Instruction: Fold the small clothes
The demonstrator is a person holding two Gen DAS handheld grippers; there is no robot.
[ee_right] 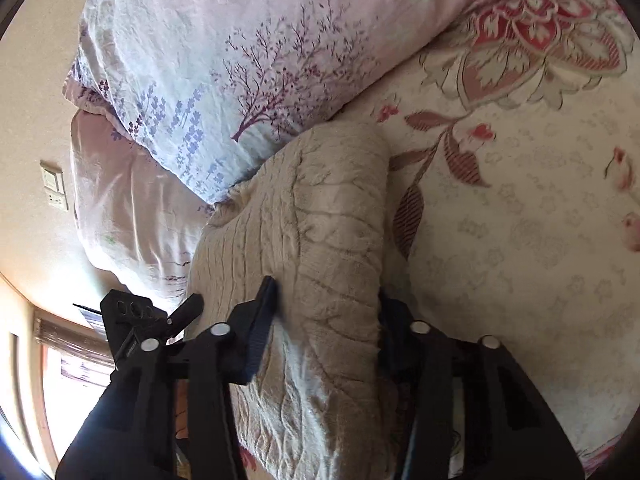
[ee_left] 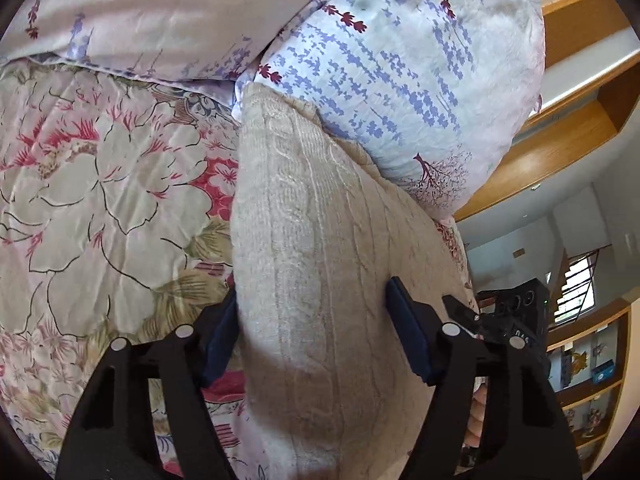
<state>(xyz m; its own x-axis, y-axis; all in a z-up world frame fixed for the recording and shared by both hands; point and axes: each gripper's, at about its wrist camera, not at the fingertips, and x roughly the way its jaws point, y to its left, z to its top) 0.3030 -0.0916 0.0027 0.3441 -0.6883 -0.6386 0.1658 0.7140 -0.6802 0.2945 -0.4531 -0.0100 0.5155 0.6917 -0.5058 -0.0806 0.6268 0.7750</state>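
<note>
Beige cable-knit garment (ee_left: 320, 248), bunched lengthwise

Floral bedsheet (ee_left: 100, 184), lavender-print pillow (ee_left: 400, 80), wooden shelves (ee_left: 588, 376)

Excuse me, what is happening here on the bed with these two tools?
A person is folding a beige knitted garment on a flowered bedsheet, with a hand-held gripper in each hand. The left hand-held gripper and the right hand-held gripper each have the garment's bunched near end between their fingers. The far end of the garment lies against a lavender-printed pillow. The fold is not finished yet.
</note>
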